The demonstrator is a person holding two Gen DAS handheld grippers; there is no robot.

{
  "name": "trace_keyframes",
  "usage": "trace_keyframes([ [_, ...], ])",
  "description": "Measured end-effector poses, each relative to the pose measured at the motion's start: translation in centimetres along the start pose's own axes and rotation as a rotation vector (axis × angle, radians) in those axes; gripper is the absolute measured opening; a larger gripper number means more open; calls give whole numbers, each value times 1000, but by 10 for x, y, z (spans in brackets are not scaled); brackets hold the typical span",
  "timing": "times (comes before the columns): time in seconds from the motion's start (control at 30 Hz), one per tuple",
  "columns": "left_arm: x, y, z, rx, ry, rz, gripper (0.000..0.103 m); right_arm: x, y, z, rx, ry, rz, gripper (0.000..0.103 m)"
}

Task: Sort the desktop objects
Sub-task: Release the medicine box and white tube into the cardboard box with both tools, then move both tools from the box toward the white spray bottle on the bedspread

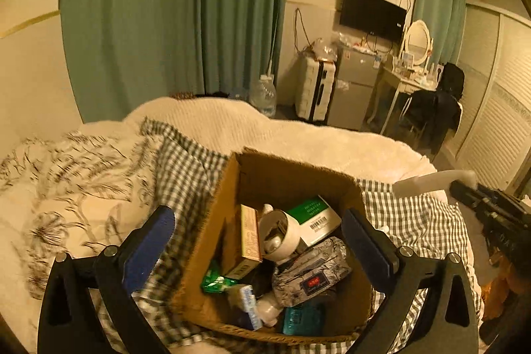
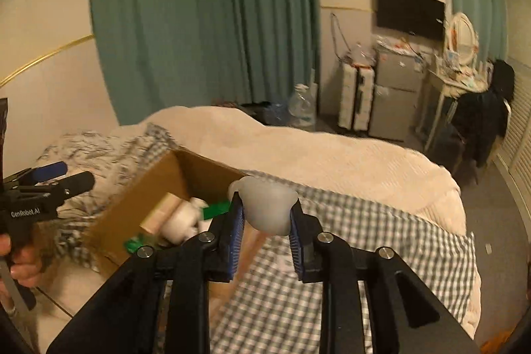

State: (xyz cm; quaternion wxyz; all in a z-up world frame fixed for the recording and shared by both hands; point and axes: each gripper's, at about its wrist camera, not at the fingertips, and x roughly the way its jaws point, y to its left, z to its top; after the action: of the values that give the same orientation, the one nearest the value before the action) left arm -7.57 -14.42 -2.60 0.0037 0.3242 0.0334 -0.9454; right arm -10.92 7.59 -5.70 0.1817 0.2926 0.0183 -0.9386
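Green curtains (image 1: pixel 172 9) hang behind a bed (image 2: pixel 348 155) covered by a cream blanket and a checked sheet (image 2: pixel 381 231). On the sheet sits an open cardboard box (image 1: pixel 212 221) filled with small packets. The left gripper (image 1: pixel 259 241) hangs wide open and empty above the box. The right gripper (image 2: pixel 267 214) pinches a frosted cup (image 2: pixel 265 204) just beside the box.

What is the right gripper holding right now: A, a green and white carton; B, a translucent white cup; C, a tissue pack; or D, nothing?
B: in the right wrist view the right gripper is clamped on both sides of a translucent white cup, held above the checked bedding beside the cardboard box.
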Motion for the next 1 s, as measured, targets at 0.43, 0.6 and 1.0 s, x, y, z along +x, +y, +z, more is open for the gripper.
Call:
trace_keyframes([
  [0.43,-59,5,11,42,-72,18,103,-25,61,12,-45,-80,-6,65],
  [0.6,-83,-21,15,57,-125,-16,103,-73,45,21,-29,-157,-67,75],
  [1.0,-109,-110,20,75,-169,-179,103,-174,-3,17,-9,-277,-267,99],
])
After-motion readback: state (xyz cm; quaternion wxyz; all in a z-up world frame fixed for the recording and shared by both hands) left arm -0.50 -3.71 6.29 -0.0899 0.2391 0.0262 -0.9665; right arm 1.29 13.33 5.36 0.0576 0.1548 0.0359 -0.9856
